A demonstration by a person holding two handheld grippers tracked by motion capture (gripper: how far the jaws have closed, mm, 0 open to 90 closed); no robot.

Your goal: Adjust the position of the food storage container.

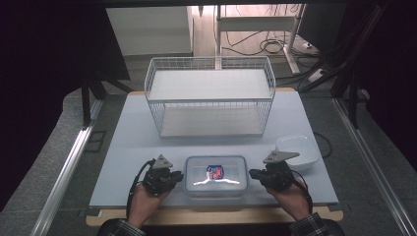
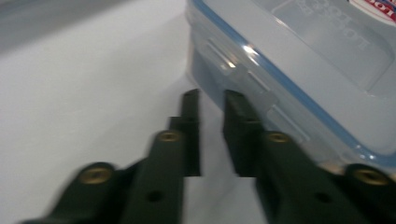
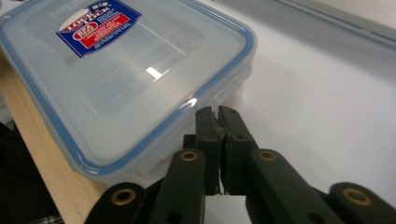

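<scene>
Near table edge, centre: lidded plastic container [image 1: 216, 175], clear body, blue-rimmed lid, label on top, flat on white board just behind the wooden front strip. Placed square to the person, short sides facing outward, so each side latch sits within reach of one hand.

Left gripper [image 1: 178, 175] at container's left short side, low and level. Jaws slightly apart in left gripper view, nothing between them; fingertips [image 2: 233, 100] beside the latch flap [image 2: 243, 77], contact not certain. Flap folded down against the wall. Small gap suits hooking or pinching a thin flap rather than grasping the box.

Right gripper [image 1: 252, 173] mirrored at the right short side. Jaws pressed together in right gripper view, tips [image 3: 217, 114] right under the lid rim; nothing visibly clamped. Likely poised to pry or push at that side's latch.

Right, a little farther: white dish [image 1: 298, 150], empty, apart from container.

Far: wire basket rack [image 1: 210, 93], two-tiered, empty, open front toward container.
</scene>
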